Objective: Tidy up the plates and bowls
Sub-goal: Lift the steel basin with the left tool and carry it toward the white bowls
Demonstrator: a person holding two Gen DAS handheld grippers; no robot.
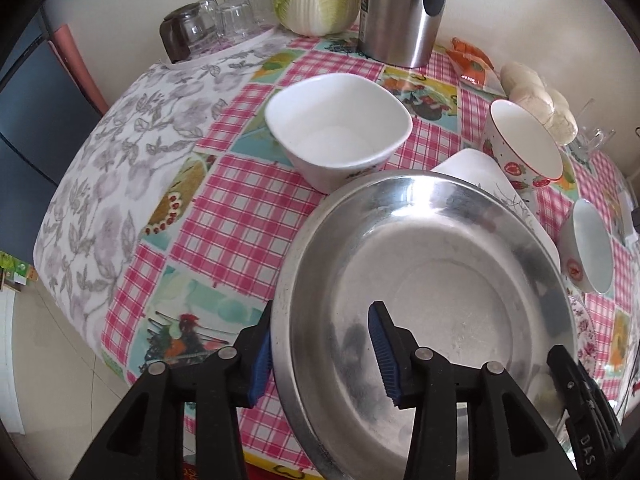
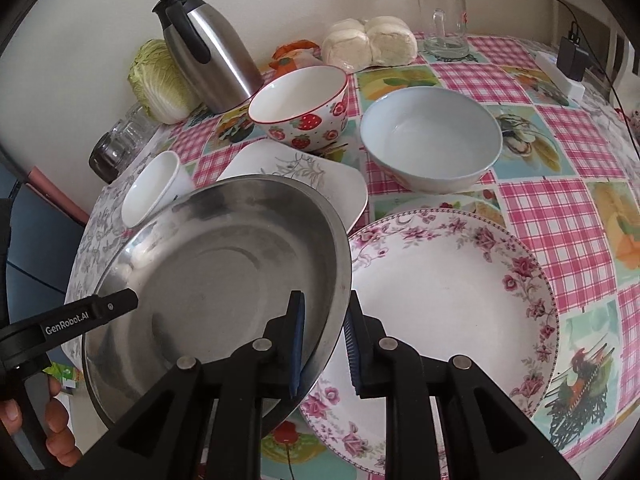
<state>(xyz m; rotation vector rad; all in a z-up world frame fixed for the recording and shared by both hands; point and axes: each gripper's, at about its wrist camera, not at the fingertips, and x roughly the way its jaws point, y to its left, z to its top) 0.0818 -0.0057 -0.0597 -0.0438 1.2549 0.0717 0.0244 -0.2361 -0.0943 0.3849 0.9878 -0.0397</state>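
Pink-checked oilcloth covers the table point(image 2: 560, 208), which stands against a pale wall. At 6 o'clock in the right wrist view, the right gripper point(image 2: 325, 344) is clamped on the near right rim of the steel plate point(image 2: 224, 264), one blue pad inside the rim and one outside. At 6 o'clock in the left wrist view, the left gripper point(image 1: 325, 354) straddles the plate's opposite rim with its jaws apart: the outer pad lies just beside the rim and the inner pad stands clear over the plate's floor. The steel plate is tilted above the table, overlapping a white square plate point(image 2: 320, 178) at 12 o'clock of it. A floral plate point(image 2: 452, 292) lies at 3 o'clock of the steel plate. Farther out sit a white square bowl point(image 1: 338, 128), a strawberry bowl point(image 2: 300, 108) and a pale blue bowl point(image 2: 432, 140). Along the wall stand a steel thermos point(image 2: 208, 48), a cabbage point(image 2: 160, 80) and a glass mug point(image 2: 444, 24).
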